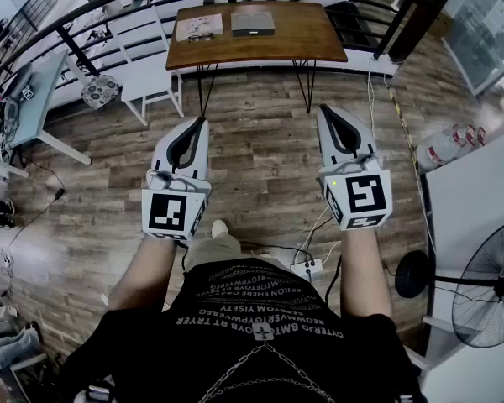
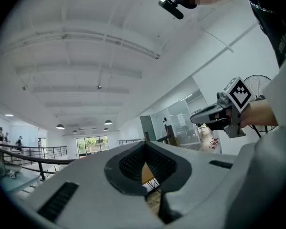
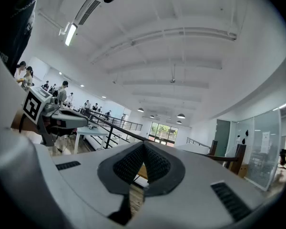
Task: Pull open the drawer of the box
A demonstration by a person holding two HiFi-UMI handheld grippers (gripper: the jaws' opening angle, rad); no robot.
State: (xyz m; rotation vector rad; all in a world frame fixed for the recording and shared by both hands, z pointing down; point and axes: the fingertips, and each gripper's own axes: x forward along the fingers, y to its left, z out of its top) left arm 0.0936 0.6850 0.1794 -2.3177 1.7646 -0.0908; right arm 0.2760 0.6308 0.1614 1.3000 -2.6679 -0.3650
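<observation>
My left gripper (image 1: 200,124) and right gripper (image 1: 325,112) both closed, empty, well short of the worktop (image 1: 302,36); what looks like a grey box (image 1: 253,22) on it.

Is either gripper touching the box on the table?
No, the left gripper and right gripper are both held over the floor, short of the table where the box sits.

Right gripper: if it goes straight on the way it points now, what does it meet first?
Probably the wooden table, near its front edge; only bare floor lies between. The right gripper, jaws shut, points toward it, but depth is unclear.
</observation>
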